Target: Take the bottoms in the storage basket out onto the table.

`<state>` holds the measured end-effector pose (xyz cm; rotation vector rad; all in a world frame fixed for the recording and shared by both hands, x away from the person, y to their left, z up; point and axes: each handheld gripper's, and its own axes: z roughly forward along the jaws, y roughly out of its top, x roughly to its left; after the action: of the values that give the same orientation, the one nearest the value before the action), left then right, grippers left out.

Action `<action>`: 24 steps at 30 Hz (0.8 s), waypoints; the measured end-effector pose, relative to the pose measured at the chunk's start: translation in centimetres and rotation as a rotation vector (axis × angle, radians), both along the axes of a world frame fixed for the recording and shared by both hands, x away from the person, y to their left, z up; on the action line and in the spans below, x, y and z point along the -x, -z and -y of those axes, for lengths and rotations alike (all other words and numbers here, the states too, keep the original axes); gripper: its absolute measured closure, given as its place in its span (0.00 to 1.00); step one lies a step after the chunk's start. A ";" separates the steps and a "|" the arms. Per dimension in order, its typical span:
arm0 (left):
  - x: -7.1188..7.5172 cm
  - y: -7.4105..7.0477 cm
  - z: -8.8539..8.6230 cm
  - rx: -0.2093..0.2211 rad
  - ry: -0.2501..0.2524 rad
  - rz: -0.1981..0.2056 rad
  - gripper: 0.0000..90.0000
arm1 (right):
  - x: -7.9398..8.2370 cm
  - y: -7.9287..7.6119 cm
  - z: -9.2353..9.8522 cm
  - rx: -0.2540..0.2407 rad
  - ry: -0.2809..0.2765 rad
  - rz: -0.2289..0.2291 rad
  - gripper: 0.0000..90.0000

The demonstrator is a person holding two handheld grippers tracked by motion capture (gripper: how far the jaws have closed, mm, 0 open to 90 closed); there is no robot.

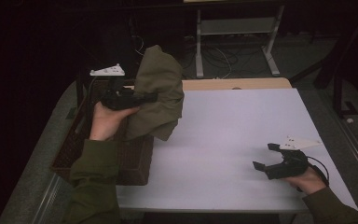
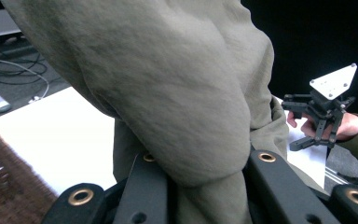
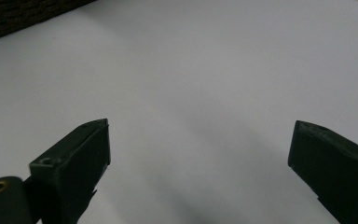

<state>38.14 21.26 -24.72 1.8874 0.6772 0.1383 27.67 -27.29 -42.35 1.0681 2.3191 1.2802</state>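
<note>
Above the wicker basket (image 1: pixel 135 161) at the table's left edge, the left gripper (image 1: pixel 151 97) clamps a bunched olive-green garment (image 1: pixel 161 91), lifted clear of the basket's rim. To its right, over the white tabletop (image 1: pixel 223 135), the right gripper (image 1: pixel 265 156) waits with jaws spread, empty. Best carried fully past the rim before lowering, lest the hanging cloth snag.
</note>
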 end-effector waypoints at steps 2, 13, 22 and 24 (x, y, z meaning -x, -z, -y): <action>0.0 0.1 0.6 0.004 0.015 -0.003 0.83 | 0.0 0.0 0.0 0.001 -0.001 0.000 0.06; 0.0 0.5 4.1 -0.008 0.066 0.003 0.83 | 0.0 0.0 0.0 -0.002 0.000 0.001 0.07; 0.2 1.1 7.1 -0.013 0.112 0.003 0.83 | 0.0 0.0 0.0 -0.003 0.000 0.000 0.07; 0.2 1.2 7.7 -0.015 0.121 0.001 0.83 | 0.0 0.0 0.0 -0.002 -0.001 0.000 0.07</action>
<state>37.93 13.57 -25.97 1.9368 0.5612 0.0673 27.64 -27.30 -42.32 1.0672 2.3192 1.2830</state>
